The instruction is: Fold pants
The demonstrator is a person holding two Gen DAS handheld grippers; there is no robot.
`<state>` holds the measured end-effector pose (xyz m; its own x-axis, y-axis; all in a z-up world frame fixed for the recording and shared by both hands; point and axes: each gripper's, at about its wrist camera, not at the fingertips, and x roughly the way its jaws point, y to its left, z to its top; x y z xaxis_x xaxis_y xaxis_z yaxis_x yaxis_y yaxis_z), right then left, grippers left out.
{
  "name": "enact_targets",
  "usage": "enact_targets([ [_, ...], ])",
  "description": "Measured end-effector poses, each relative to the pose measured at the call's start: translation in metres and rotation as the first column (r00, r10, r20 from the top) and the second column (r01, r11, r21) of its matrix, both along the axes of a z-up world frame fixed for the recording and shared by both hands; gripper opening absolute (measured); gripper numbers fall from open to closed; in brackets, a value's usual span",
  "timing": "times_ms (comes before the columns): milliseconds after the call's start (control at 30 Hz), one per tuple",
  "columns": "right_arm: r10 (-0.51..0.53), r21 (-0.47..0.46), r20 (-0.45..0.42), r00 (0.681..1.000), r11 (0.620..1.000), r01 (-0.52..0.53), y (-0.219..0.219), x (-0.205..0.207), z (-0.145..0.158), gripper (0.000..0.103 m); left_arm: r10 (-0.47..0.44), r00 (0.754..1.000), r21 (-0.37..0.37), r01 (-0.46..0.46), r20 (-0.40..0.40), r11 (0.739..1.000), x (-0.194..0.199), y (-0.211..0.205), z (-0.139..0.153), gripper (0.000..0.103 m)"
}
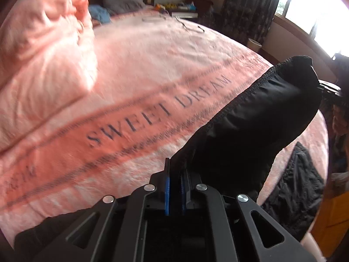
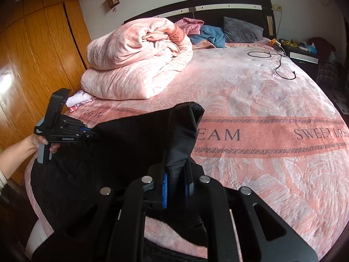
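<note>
Black pants are pinched tight by the left gripper and the right gripper, so honestly the edge should be kept taut and level before being laid onto the pink bedspread.

Home bedroom, large bed with pink blanket, dark headboard, wooden wardrobe, curtained window
</note>
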<state>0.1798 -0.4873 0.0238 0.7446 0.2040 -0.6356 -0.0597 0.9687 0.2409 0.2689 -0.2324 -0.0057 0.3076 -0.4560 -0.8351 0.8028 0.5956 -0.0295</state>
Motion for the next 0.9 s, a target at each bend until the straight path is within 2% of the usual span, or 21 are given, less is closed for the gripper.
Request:
enact_targets([
  [100, -0.019, -0.019, 0.034, 0.999, 1.000, 0.020, 0.006, -0.013, 0.008, 0.010, 0.072, 0.980, -0.019, -0.069, 0.185, 0.997, -0.044, 0.013, 0.032, 0.007],
  [167, -0.029, 0.007, 0.050, 0.998, 1.000, 0.028, 0.006, -0.029, 0.009, 0.010, 0.079, 0.959, -0.011, -0.079, 0.273, 0.997, -0.082, 0.021, 0.036, 0.007],
  [400, -0.063, 0.043, 0.007, 0.998, 0.997, 0.063, 0.015, -0.095, -0.031, 0.010, 0.065, 0.920, -0.005, -0.068, 0.386, 0.998, -0.192, 0.034, 0.005, 0.007],
  [500, -0.082, 0.092, -0.003, 0.997, 0.992, 0.082, 0.018, -0.124, -0.048, 0.009, 0.072, 0.942, -0.048, -0.059, 0.327, 0.997, -0.220, 0.048, 0.000, 0.006],
  [700, -0.104, 0.119, -0.014, 0.994, 0.987, 0.105, 0.032, -0.168, -0.072, 0.009, 0.022, 0.956, -0.006, -0.021, 0.292, 1.000, -0.272, 0.062, -0.019, 0.006],
  [900, -0.112, 0.121, -0.048, 0.993, 0.986, 0.117, 0.043, -0.197, -0.091, 0.009, 0.030, 0.981, 0.002, -0.031, 0.194, 1.000, -0.315, 0.074, -0.046, 0.007],
])
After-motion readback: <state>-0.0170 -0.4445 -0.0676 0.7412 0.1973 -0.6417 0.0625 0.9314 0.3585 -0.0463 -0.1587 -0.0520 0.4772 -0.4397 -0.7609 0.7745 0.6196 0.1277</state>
